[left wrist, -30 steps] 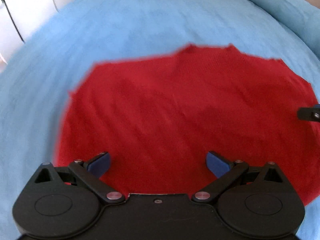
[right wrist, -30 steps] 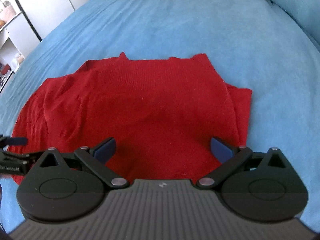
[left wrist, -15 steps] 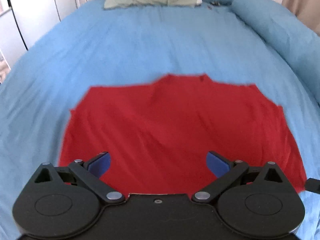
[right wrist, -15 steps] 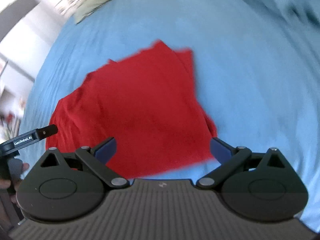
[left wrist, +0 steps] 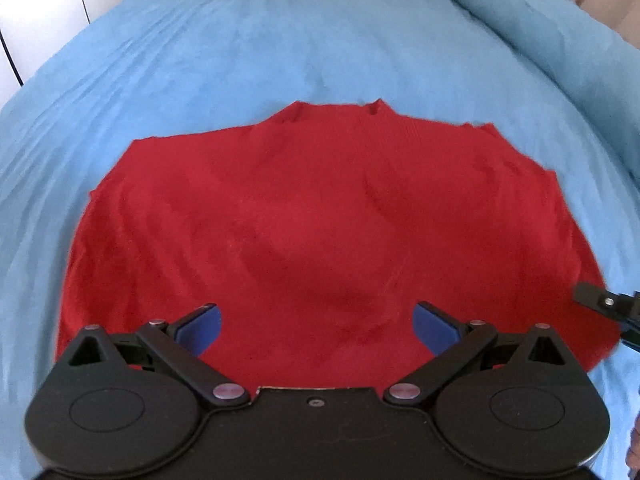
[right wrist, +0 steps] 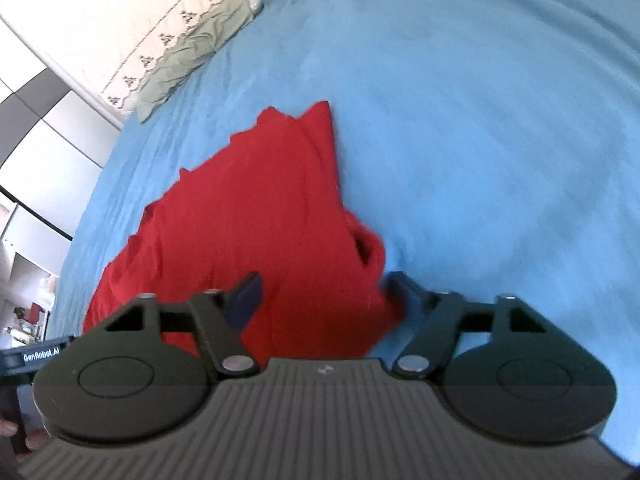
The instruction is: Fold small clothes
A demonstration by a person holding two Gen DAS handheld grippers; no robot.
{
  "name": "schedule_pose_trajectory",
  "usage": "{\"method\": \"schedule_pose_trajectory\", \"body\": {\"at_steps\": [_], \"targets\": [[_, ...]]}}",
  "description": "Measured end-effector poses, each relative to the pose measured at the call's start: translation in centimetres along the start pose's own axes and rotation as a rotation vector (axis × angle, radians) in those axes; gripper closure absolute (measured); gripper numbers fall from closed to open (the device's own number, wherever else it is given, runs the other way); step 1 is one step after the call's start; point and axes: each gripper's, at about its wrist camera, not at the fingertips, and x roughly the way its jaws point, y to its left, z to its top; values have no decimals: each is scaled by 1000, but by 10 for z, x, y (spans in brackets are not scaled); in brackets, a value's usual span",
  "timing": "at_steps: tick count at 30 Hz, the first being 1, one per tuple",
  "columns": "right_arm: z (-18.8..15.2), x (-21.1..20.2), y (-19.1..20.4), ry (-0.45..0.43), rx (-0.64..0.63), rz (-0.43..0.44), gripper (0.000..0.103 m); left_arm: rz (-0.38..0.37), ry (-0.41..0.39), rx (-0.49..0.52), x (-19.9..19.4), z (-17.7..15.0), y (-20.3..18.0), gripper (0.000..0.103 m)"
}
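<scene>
Label "GenRobot.AI" [right wrist: 40,357] | left claw [left wrist: 316,326] | over red garment [left wrist: 312,216]

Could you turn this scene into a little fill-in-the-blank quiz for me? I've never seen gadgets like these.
1. The garment lying on the bed is ____ in colour.
2. The bed cover beneath it is ____.
3. The left gripper holds ____ between its fingers.
4. The right gripper reaches over the garment's ____ edge.

Missing words: red; blue; nothing; right
</scene>
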Motion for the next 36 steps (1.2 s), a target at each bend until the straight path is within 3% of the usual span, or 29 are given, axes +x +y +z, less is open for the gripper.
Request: {"method": "schedule_pose_trajectory", "body": {"at_steps": [4, 7, 9, 10, 12, 14, 17, 20, 24, 29, 33, 36], "targets": [[30, 26, -1, 68, -74, 70, 28, -9, -13, -10, 8, 12, -4, 0], [48, 42, -2, 123, -101, 117, 35, -6, -23, -2, 16, 18, -6, 0], [55, 50, 0, 151, -124, 123, 50, 12, -27, 10, 22, 19, -6, 0], [57, 53, 2, 160, -137, 121, 52, 27, -35, 13, 25, 21, -6, 0], [58, 54, 8, 165, -186, 96, 67, 90, -37, -11, 33, 23, -2, 2], [58, 50, 16, 160, -213, 73, 72, 107, -26, -40, 40, 23, 3, 2], [57, 39, 29, 144, -207, 52, 74, 110, -8, -46, 52, 21, 6, 0], [63, 23, 49, 128, -181, 106, 74, 113, 1, -29, 58, 22, 5, 0], [73, 4, 107, 119, -230, 188, 75, 83, 46, -54, 48, 33, 18, 5], [67, 2, 201, 147, -300, 295, 75, 120, 2, -49, -5, 39, 67, 5], [25, 23, 293, 181, -484, 299, 75, 175, -16, -26, -42, 27, 130, 5], [-27, 69, 344, 237, -575, 246, 75, 208, -13, -20, -56, 5, 178, 5]]}}
